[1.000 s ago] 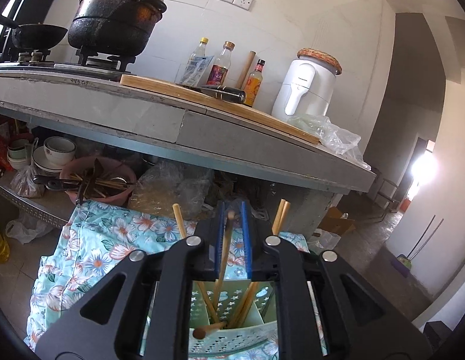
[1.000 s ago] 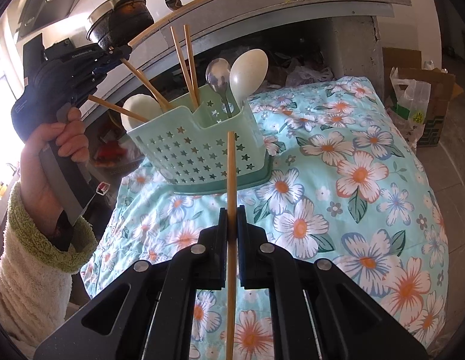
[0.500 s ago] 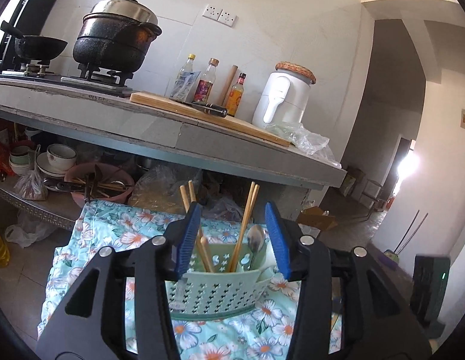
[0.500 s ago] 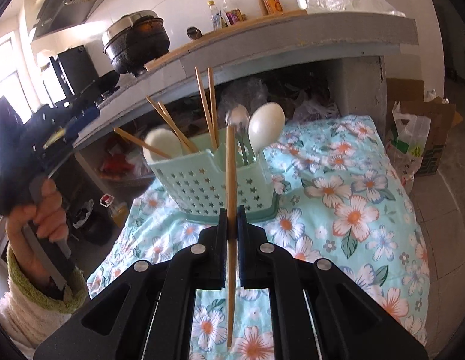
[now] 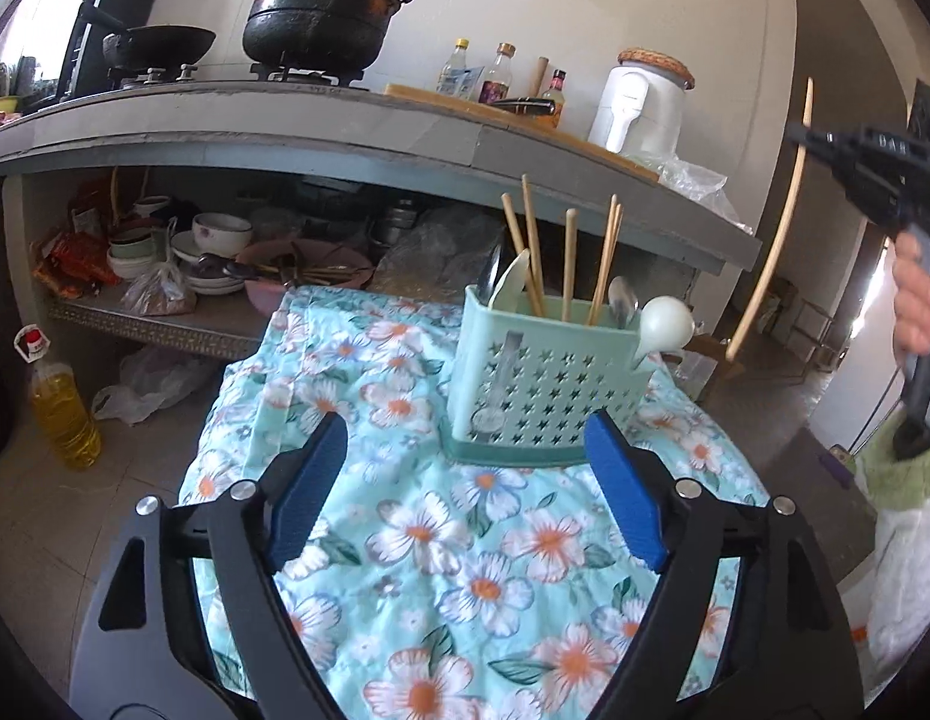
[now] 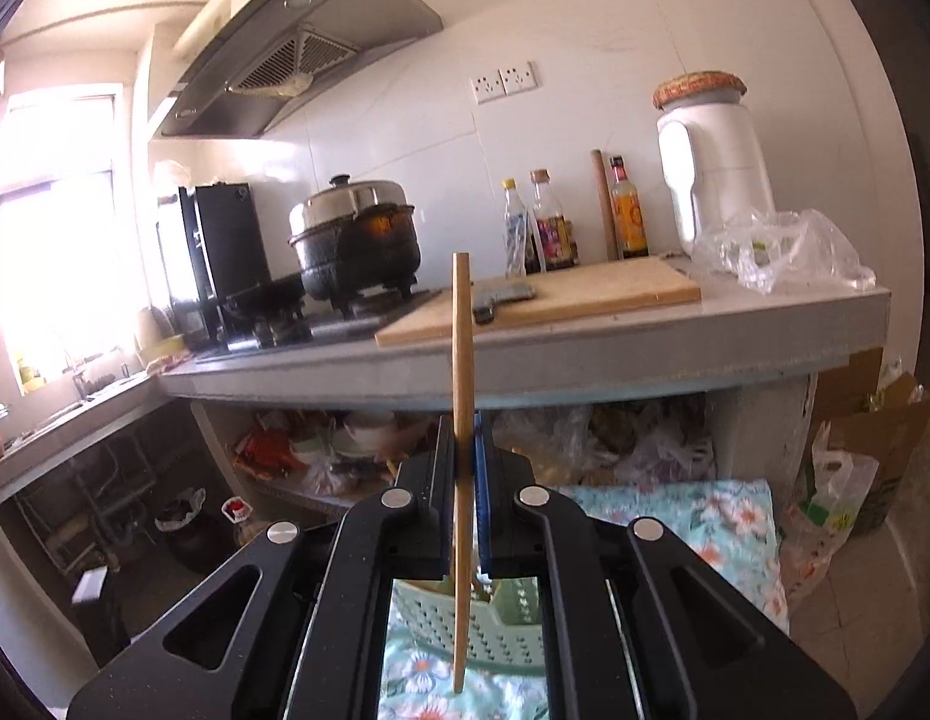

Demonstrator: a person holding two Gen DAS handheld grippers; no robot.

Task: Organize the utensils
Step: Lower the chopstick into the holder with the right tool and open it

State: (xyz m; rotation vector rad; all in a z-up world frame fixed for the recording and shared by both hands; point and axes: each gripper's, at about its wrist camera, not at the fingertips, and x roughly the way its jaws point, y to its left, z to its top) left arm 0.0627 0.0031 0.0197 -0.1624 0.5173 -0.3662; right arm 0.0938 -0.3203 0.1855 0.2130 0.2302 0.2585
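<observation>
The left wrist camera looks down over the flowered cloth (image 5: 465, 540) at the nearby green basket (image 5: 537, 384); the right looks level at the counter (image 6: 585, 360). Both share counter and basket.

Your mint-green star-perforated plastic caddy (image 5: 528, 387) stands upright on the floral cloth, holding chopsticks and spoons; one wooden chopstick (image 6: 462, 420) is held upright above it.

No legible text or labels

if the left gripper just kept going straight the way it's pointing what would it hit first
Most likely the green utensil holder on the floral cloth. It stands straight ahead of the open left gripper, with only bare cloth before it, though depth is hard to judge.
</observation>
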